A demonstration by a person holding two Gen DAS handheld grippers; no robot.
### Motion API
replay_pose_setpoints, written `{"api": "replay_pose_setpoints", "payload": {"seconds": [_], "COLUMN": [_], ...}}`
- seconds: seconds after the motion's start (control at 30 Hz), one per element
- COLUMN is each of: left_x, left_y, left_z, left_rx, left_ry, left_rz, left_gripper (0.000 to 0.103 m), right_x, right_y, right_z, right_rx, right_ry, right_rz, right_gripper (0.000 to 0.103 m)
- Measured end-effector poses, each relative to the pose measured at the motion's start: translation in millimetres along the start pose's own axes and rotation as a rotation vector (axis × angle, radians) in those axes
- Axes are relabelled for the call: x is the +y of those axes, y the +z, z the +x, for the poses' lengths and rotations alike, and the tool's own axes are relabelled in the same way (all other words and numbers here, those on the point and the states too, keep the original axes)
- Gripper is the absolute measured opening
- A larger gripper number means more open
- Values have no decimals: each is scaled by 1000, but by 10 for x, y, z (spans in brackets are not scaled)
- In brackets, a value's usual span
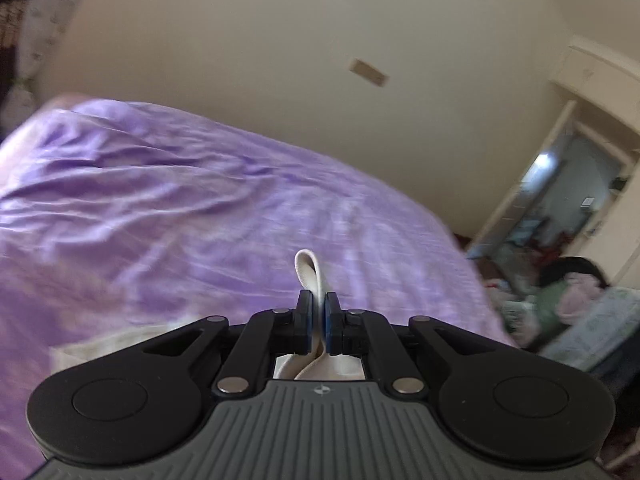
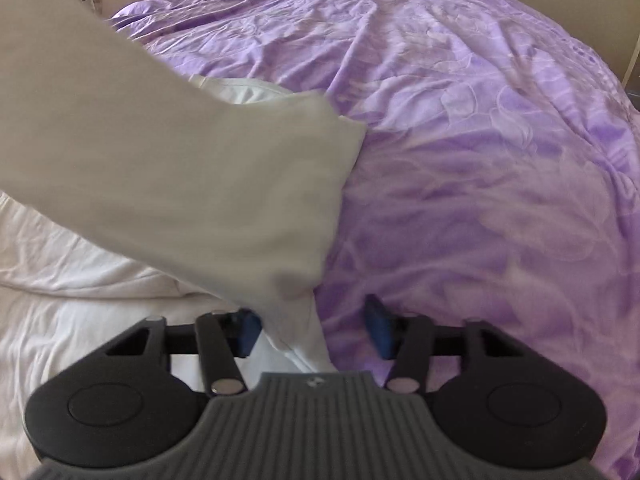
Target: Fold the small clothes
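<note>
Left hand-held gripper: pads clamped on a fold of cream garment, raised above the purple bed sheet. Right hand-held gripper: fingers apart, garment edge hanging between them, untouched. White cloth lies on the bed's near left.

Cream garment, floral-embossed lilac bedspread

Open bed right of the cloth

The lifted cream cloth blocks the left; right of it and beyond, the purple bed lies bare.
</note>
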State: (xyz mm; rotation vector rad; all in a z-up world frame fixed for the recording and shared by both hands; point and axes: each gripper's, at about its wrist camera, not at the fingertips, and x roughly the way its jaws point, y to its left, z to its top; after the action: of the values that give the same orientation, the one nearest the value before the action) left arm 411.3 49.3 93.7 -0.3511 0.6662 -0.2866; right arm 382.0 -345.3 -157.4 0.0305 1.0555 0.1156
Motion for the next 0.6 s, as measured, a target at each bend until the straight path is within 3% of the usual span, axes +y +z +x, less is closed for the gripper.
{"api": "replay_pose_setpoints", "payload": {"seconds": [0.07, 0.17, 0.33, 0.47, 0.6], "left_x": [301, 848, 1609, 1935, 1976], "left_y": [-45, -294, -1012, -1433, -1574], "left_z": [48, 250, 661, 818, 892], "left_rx": [44, 154, 342, 406, 404], "left_ry": [70, 153, 240, 260, 263], "left_rz": [-12, -52, -126, -177, -158], "left_gripper": [5, 5, 5, 5, 5], "right_x": [-74, -181, -90, -32, -13], "right_y": [-5, -24, -56, -51, -52], "right_z": [-13, -67, -67, -27, 14], "right_rx": [-1, -5, 26, 61, 108], "right_ry": [0, 23, 32, 23, 20], "right_rz": [25, 48, -17, -47, -61], "right_gripper": [9, 5, 1, 1, 1]}}
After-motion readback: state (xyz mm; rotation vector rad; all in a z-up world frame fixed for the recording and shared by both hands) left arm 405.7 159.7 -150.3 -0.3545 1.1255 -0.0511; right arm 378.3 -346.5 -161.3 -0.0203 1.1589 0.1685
